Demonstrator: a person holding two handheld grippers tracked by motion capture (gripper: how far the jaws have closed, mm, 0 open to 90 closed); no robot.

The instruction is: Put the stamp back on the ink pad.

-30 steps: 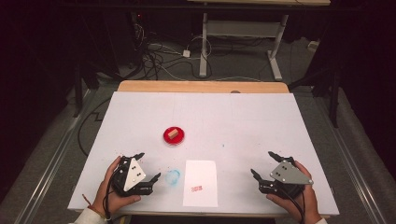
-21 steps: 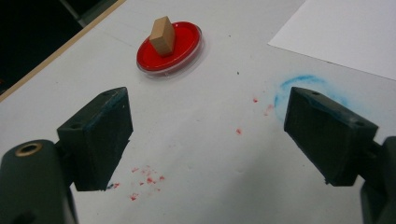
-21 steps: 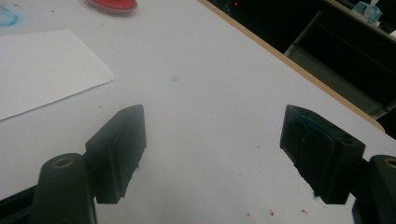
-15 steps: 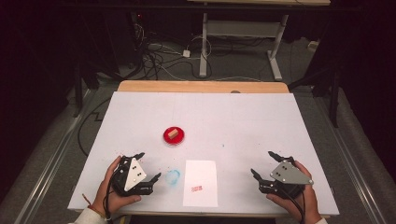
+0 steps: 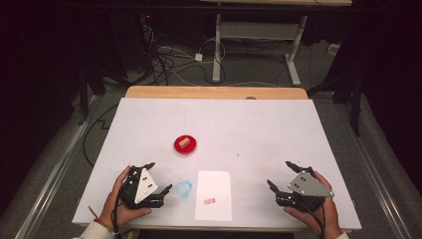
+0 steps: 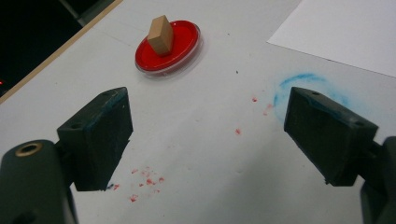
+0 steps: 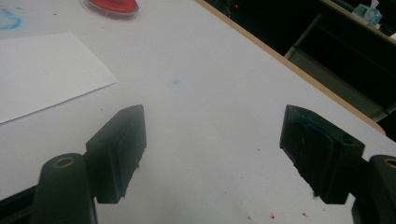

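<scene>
A small tan wooden block [image 5: 184,142] [image 6: 160,34] stands on a round red dish [image 5: 185,145] [image 6: 187,44] [image 7: 112,6] left of the table's middle. A white sheet of paper [image 5: 214,194] [image 6: 345,32] [image 7: 42,70] with a red stamp mark lies at the front centre. My left gripper [image 5: 158,178] [image 6: 208,133] rests near the front left, open and empty, its jaws wide apart and pointed toward the dish. My right gripper [image 5: 282,176] [image 7: 212,149] sits at the front right, open with nothing between its jaws.
A blue ink ring [image 5: 184,188] [image 6: 306,86] stains the white table [image 5: 259,124] between the left gripper and the paper. Red specks [image 6: 144,175] dot the surface by the left jaw. A wooden strip [image 5: 214,92] edges the far side, with cables and desk legs beyond.
</scene>
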